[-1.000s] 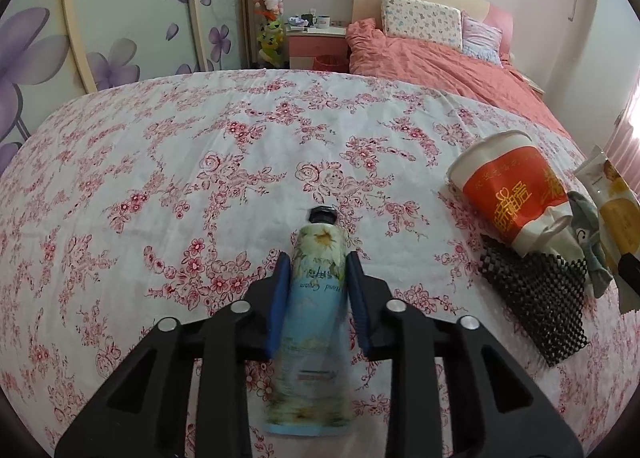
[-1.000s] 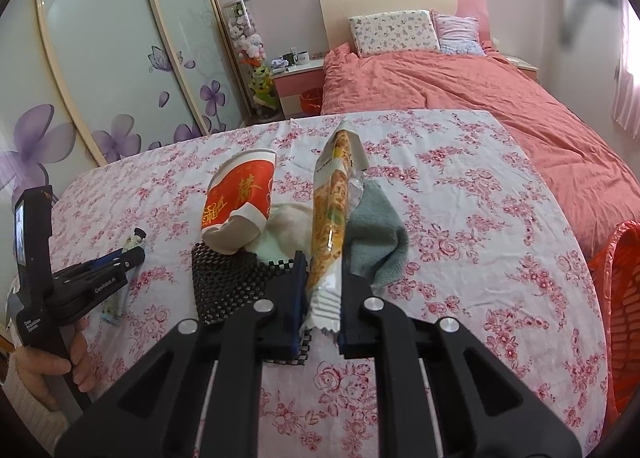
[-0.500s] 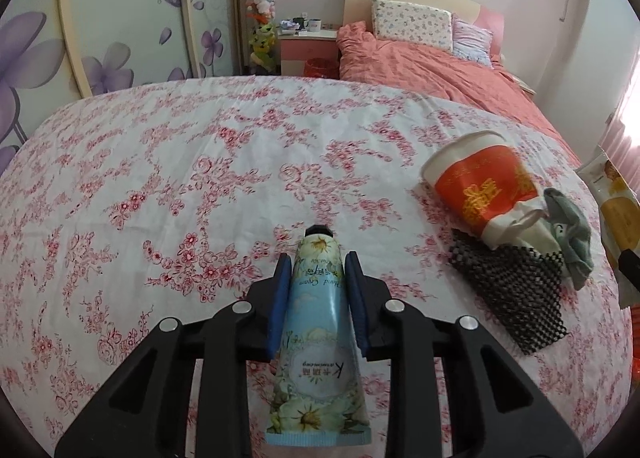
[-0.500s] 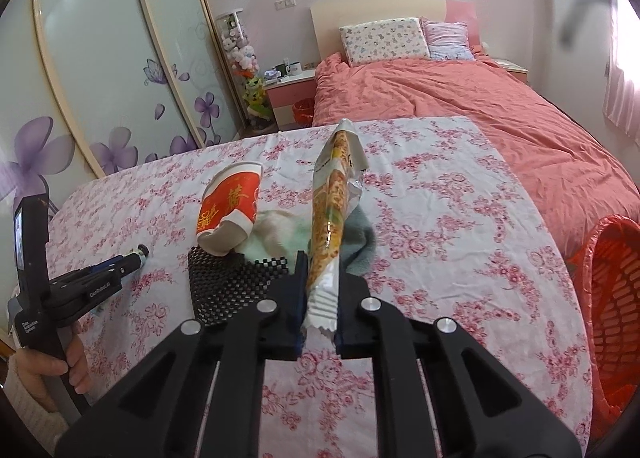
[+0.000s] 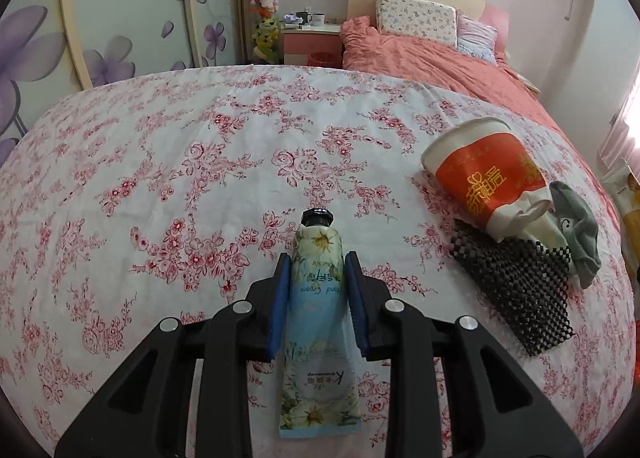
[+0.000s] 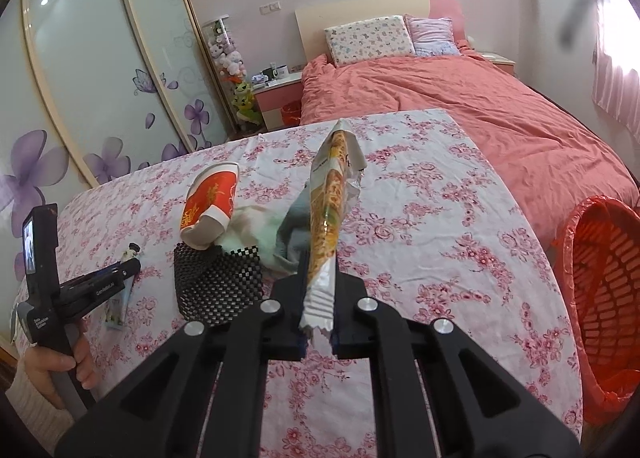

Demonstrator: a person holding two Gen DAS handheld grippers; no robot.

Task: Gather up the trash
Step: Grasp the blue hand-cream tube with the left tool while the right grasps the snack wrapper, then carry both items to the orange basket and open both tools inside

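My left gripper (image 5: 314,270) is shut on a pale blue hand cream tube (image 5: 318,322) with a black cap, held just above the flowered tablecloth. My right gripper (image 6: 320,286) is shut on a yellow snack wrapper (image 6: 332,198) that stands upright above the table. A crushed red and white paper cup (image 5: 486,176) lies on its side at the right; it also shows in the right wrist view (image 6: 210,204). The left gripper with the tube shows in the right wrist view (image 6: 120,274) at the left.
A black mesh mat (image 5: 516,290) and a grey sock (image 5: 578,230) lie beside the cup. An orange bin (image 6: 604,298) with a red liner stands off the table's right edge. A pink bed (image 6: 460,106) lies beyond the table.
Both grippers have lifted and drawn back with their items. The tube has come off the cloth. The orange bin has come further into the right wrist view.
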